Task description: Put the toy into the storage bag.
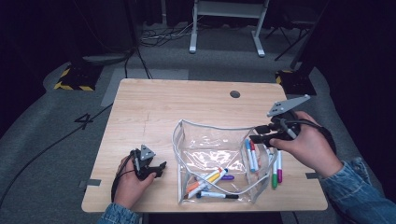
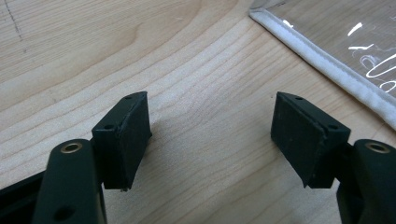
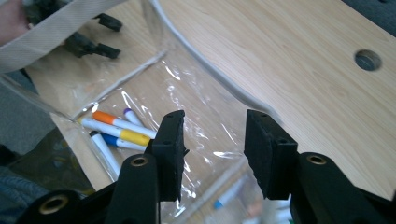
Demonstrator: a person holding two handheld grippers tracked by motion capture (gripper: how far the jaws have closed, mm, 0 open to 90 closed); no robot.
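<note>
The right hand-held gripper [image 3: 212,154] hovers open and empty over the clear pouch [image 1: 187,140] on the desk [image 1: 154,102]. Left hand-held gripper [image 2: 210,140] rests open. Next, probably grab a marker [image 1: 276,172] outside.

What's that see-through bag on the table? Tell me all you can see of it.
The pouch looks like clear, glossy plastic edged with pale fabric trim. It sits open-topped on the wooden table, toward the near edge, its rim held in a boxy shape. Several markers lie inside on its bottom, with orange, yellow, purple and black parts. More markers lie just outside its right wall. The right gripper hovers at its right rim, fingers apart; whether it touches is unclear.
</note>
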